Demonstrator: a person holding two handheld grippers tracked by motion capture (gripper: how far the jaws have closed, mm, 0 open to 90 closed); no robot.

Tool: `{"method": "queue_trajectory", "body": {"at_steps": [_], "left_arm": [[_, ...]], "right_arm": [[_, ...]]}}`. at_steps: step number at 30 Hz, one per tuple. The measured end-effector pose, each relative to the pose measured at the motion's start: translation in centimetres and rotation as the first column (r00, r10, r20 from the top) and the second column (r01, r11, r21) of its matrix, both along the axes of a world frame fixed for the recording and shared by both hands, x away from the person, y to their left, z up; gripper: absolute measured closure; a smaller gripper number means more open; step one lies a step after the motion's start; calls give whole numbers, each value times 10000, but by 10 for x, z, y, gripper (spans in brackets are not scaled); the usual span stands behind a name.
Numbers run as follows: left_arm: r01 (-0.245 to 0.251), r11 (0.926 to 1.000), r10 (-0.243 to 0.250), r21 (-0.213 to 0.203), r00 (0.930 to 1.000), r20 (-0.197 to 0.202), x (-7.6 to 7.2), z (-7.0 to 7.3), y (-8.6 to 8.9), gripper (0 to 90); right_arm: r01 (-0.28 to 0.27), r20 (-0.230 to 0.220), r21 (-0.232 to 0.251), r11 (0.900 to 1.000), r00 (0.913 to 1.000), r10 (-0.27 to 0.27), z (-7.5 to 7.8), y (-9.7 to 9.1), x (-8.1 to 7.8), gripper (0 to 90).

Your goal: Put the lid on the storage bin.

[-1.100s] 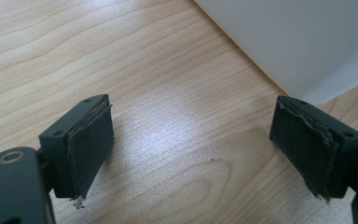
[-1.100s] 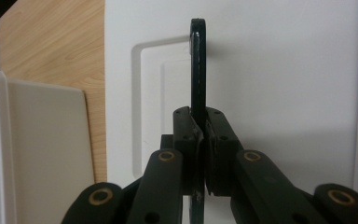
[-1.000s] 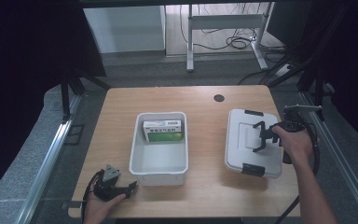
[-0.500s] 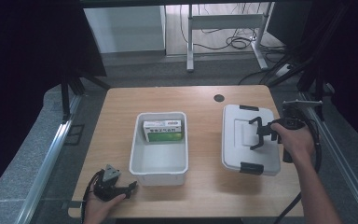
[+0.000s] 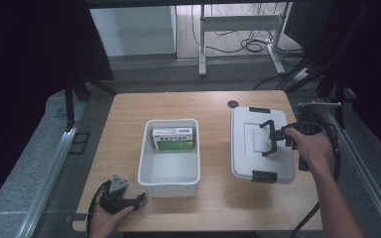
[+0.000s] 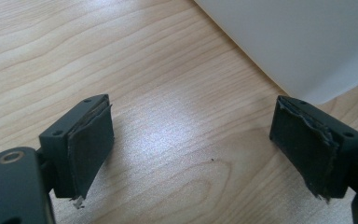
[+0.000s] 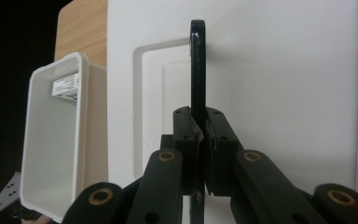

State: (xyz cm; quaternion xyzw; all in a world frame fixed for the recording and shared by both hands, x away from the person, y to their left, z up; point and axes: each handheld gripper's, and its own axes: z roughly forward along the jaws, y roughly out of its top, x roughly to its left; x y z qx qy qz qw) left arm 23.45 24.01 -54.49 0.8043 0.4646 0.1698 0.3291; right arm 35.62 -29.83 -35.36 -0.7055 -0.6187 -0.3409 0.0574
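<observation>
1. One white lid (image 5: 258, 144) is seen on the table (image 5: 129, 129), to the right of the open white bin (image 5: 169, 174); it carries one raised black handle (image 5: 269, 138) and two black latches, one on its far edge (image 5: 259, 110) and one on its near edge (image 5: 264, 176).
2. The right gripper (image 5: 278, 136) is closed on the lid's handle, which is pinched edge-on between the two pads in the right gripper view (no gap is left beside it) (image 7: 198, 84).
3. The lid is seen flat and face up under that gripper, apart from the bin, with a strip of bare wood between the two.
4. One bin is counted, near the middle of the table; one box (image 5: 174, 139) lies inside it, against the far wall.
5. The box has a white upper band and a green lower band; its printing is too small to be read in the high view, and the label glimpsed in the right gripper view (image 7: 65, 86) shows only fine grey lines (no word can be made out).
6. No brand name can be read on the lid, the bin or the grippers.
7. The left gripper (image 5: 129, 199) is held at the table's near edge, just left of the bin's near left corner; its jaws stand wide apart, with nothing between the pads (image 6: 91, 140) but bare wood.
8. One small dark round mark (image 5: 233, 104) is seen on the table, beyond the lid's far left corner.
</observation>
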Motion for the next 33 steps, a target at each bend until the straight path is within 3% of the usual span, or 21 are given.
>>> {"method": "queue_trajectory", "body": {"at_steps": [13, 33], "left_arm": [[-7, 10000, 7, 0, 10000, 3, 0, 0, 0, 135], [4, 10000, -4, -9, 10000, -6, 0, 0, 0, 134]], "right_arm": [[-325, 130, 608, 9976, 9994, 318, 4, 12, 0, 847], [-661, 137, 912, 9936, 9978, 651, 10, 30, 2, 846]]}}
